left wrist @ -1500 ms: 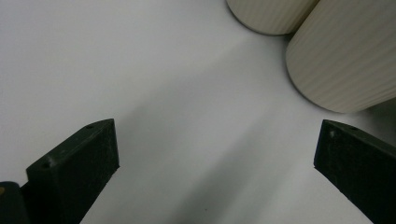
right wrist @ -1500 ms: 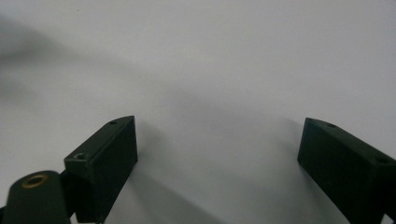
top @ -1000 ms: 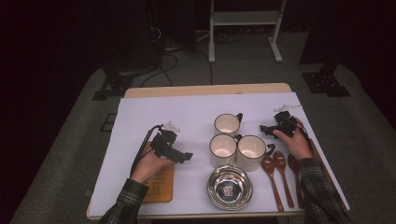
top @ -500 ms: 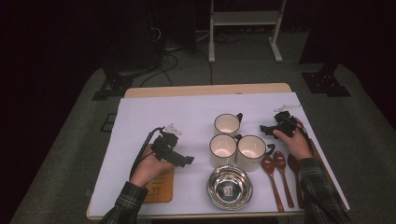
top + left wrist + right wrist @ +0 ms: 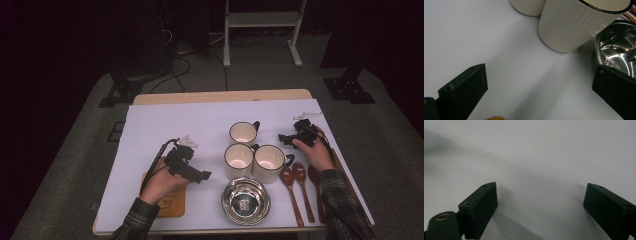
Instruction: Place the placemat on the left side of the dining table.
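Your table (image 5: 165,125) carries a white sheet with bare room on its left half and far side. Three ribbed cream mugs cluster right of centre; the nearest mug (image 5: 238,160) is your left gripper's (image 5: 200,176) likely target, so the step is the approach. Its jaws stand wide apart, empty. Advance toward the mug (image 5: 576,25) and clear the steel bowl (image 5: 245,201) rim just beside it. Your right gripper (image 5: 283,139), jaws apart, idles beside the wooden spoons (image 5: 300,187).
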